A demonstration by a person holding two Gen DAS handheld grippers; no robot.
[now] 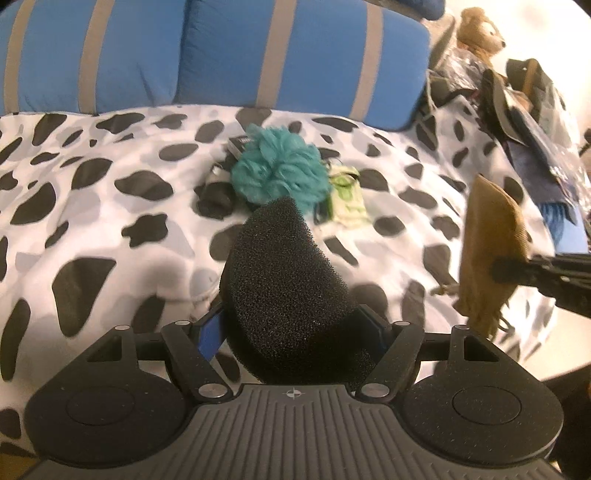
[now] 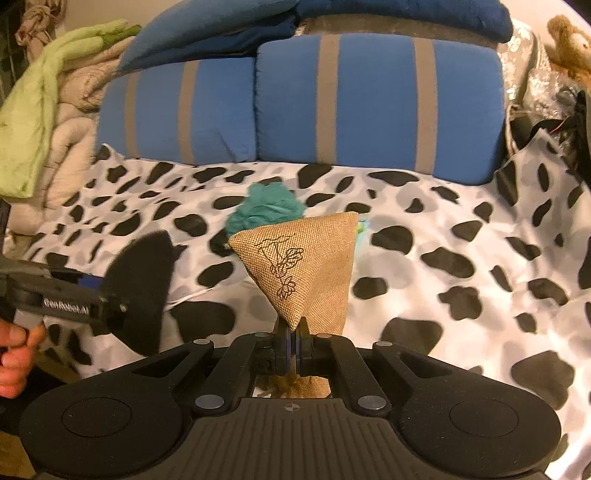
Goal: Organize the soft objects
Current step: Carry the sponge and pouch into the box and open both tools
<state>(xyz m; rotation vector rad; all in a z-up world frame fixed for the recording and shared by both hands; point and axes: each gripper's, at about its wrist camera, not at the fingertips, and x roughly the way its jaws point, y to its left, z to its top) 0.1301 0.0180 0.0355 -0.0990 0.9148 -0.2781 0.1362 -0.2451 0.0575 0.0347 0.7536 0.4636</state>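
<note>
My left gripper (image 1: 291, 325) is shut on a black foam sponge (image 1: 284, 280) and holds it above the spotted bedspread (image 1: 110, 221). The sponge also shows in the right wrist view (image 2: 142, 288), at the left. My right gripper (image 2: 293, 332) is shut on a tan burlap pouch (image 2: 299, 266) with a line drawing, held upright above the bed. The pouch also shows in the left wrist view (image 1: 487, 254), at the right. A teal mesh bath pouf (image 1: 282, 166) lies on the bed ahead, partly hidden behind the pouch in the right wrist view (image 2: 258, 214).
A light green item (image 1: 347, 199) and dark items (image 1: 218, 195) lie beside the pouf. Blue striped pillows (image 2: 295, 99) line the back. A brown plush toy (image 1: 480, 29), bags and clutter sit at the right. Green and beige cloths (image 2: 44, 103) are piled at the left.
</note>
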